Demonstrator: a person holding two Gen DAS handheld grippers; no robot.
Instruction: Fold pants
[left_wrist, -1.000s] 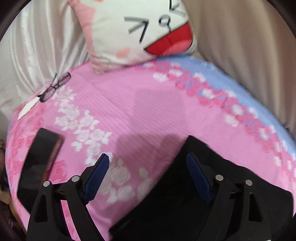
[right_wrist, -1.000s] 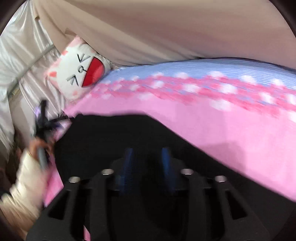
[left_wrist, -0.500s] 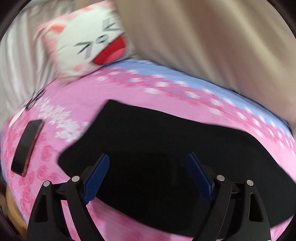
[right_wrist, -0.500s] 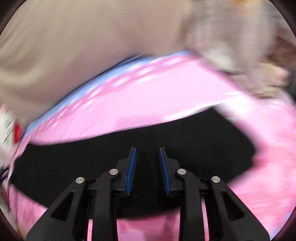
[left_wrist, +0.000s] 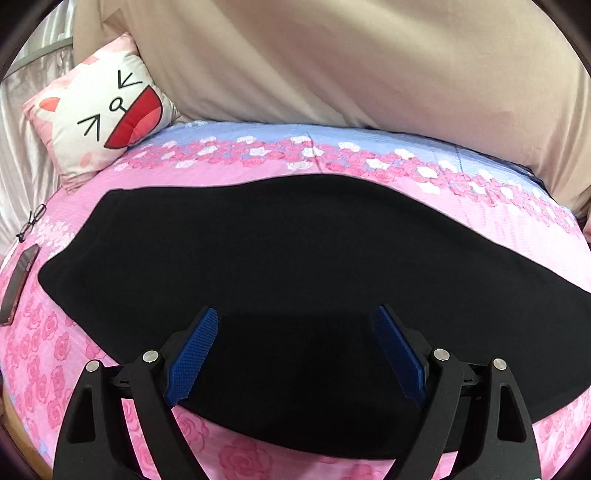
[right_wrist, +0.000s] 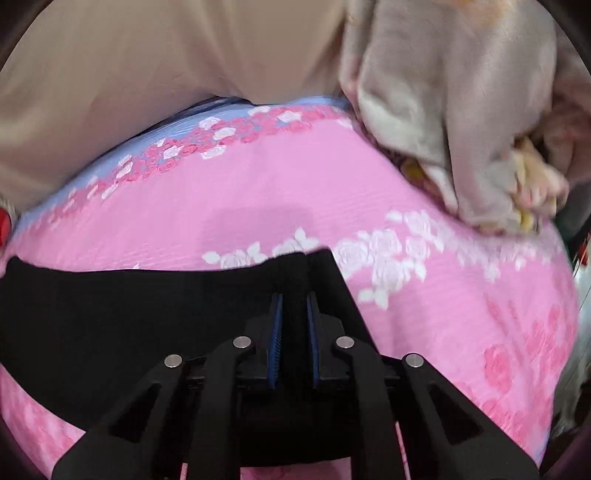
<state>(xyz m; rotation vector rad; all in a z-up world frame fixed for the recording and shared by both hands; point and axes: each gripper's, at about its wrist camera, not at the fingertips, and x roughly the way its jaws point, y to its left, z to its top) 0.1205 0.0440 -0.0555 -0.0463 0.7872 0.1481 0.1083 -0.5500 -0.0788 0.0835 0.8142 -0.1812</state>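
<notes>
While the black pants (left_wrist: 288, 266) lie spread in one long band across the pink rose-print bed (left_wrist: 258, 166), directly ahead of and beneath both tools, the step in hand is judged to be the carrying of one end over toward the other. Behind the bed a beige curtain (left_wrist: 332, 62) is seen, and far ahead to the left of the left tool a cat-face pillow (left_wrist: 103, 110) is propped; a phone (left_wrist: 18, 284) and a pair of glasses (left_wrist: 31, 221) are found at its far left edge.

For a clean fold, the gripped end is best lifted just clear of the bed and drawn along the length of the band, so that edges are laid on edges and no crease is dragged in; the free part should be pinned or smoothed by the other tool.

The left tool (left_wrist: 295, 354) is held released, its blue pads spread wide above the near edge of the cloth, tilted down and forward. The right tool (right_wrist: 293, 332) is clenched on the pants at their end, a ridge of cloth being pinched between its nearly closed pads, and it is pitched low over the bed.
</notes>
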